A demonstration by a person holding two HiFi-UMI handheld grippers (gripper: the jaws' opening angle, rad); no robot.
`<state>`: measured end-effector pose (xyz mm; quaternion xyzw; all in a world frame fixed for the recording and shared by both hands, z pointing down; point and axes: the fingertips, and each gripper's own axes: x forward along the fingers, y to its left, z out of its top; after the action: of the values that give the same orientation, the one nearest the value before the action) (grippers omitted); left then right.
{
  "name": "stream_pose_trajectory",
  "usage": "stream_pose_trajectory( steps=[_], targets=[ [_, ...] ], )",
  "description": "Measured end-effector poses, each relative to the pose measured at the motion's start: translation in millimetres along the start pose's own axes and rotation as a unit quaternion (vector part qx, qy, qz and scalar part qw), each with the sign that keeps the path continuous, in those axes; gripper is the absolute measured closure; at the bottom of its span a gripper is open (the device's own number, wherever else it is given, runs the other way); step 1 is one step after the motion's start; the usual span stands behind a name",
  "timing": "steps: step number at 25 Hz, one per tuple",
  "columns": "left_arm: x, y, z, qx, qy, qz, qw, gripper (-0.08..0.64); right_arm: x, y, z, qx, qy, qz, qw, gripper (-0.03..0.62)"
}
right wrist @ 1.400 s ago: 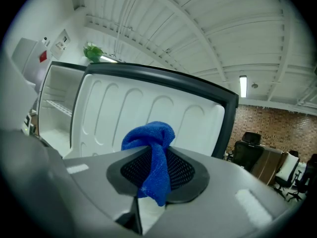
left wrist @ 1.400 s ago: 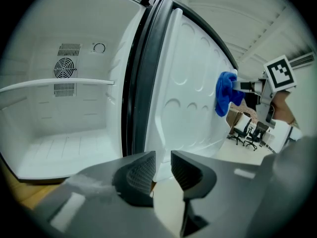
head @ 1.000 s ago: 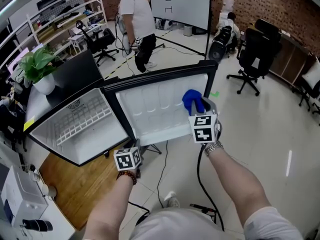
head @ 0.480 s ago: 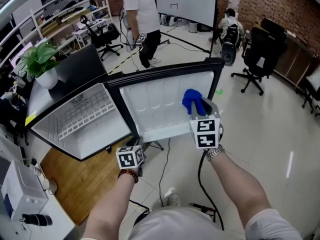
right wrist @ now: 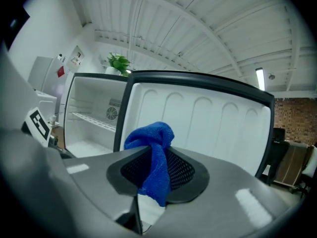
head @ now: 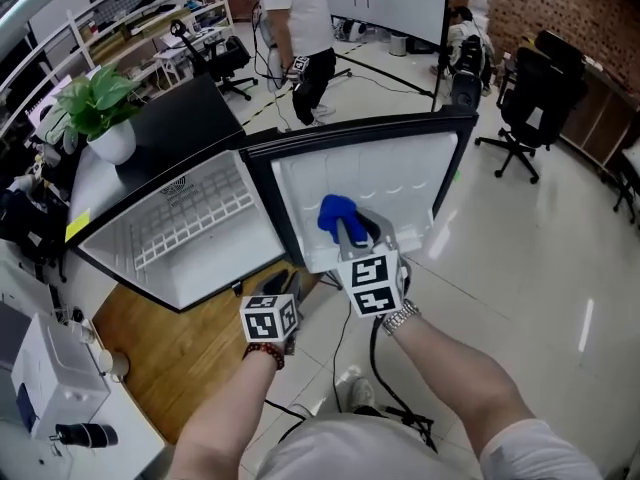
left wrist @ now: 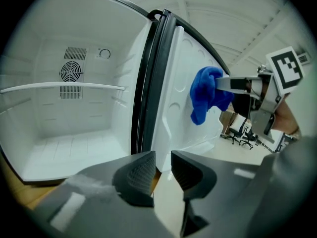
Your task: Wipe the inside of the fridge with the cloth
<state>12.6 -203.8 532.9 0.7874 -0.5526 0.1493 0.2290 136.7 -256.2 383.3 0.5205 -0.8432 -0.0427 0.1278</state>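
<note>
The small fridge [head: 215,268] stands with its fridge door [head: 385,183] swung fully open, so the white inner liner of the door faces the person. The right gripper [head: 350,232] holds the blue cloth [head: 336,211] against the lower left part of that liner, near the hinge edge. In the right gripper view the right gripper [right wrist: 157,168] has its fingers [right wrist: 183,170] closed on the cloth [right wrist: 154,140], with a bunch sticking up above them and a tail hanging below. The door [right wrist: 213,118] fills the background there.

From the left gripper view the cloth [left wrist: 204,95] looks pressed to the moulded liner of the door [left wrist: 171,113], about halfway up it.

The left gripper [head: 281,288] hangs lower, just below the bottom hinge corner of the door and apart from it. Its fingers [left wrist: 137,175] stand a narrow gap apart in the left gripper view with nothing between them. The left gripper [left wrist: 163,171] looks towards the hinge edge of the door. Left of that edge lies the open fridge cavity [left wrist: 74,133], with a white shelf rail [left wrist: 64,87] across it and a round fan vent [left wrist: 71,72] on the back wall.

A potted plant [head: 100,108] sits on top of the fridge, left of the door. Beyond the top of the door, a person in a white shirt [head: 298,13] stands on the floor [head: 520,228].
</note>
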Motion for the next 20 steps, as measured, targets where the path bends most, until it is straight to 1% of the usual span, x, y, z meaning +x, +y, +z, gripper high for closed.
stream_pose_trajectory(
  steps=[5,10,15,20],
  targets=[
    [-22.0,10.3,4.6,0.003,-0.014,-0.006,0.9999,0.454,19.2,46.5,-7.8,-0.003,0.013,0.026,1.000,0.505],
    [-37.7,21.8,7.7,0.005,-0.024,-0.007,0.9997,0.454,38.2,74.7,-19.0,-0.004,0.029,0.039,0.999,0.505],
    [-45.8,26.8,8.9,0.008,-0.028,-0.008,0.9995,0.454,50.5,83.6,-21.2,-0.002,0.033,0.036,0.999,0.505],
    [-46.4,29.7,6.4,0.007,-0.029,-0.005,0.9995,0.454,53.4,73.6,-28.1,0.001,0.040,0.022,0.999,0.505]
  ],
)
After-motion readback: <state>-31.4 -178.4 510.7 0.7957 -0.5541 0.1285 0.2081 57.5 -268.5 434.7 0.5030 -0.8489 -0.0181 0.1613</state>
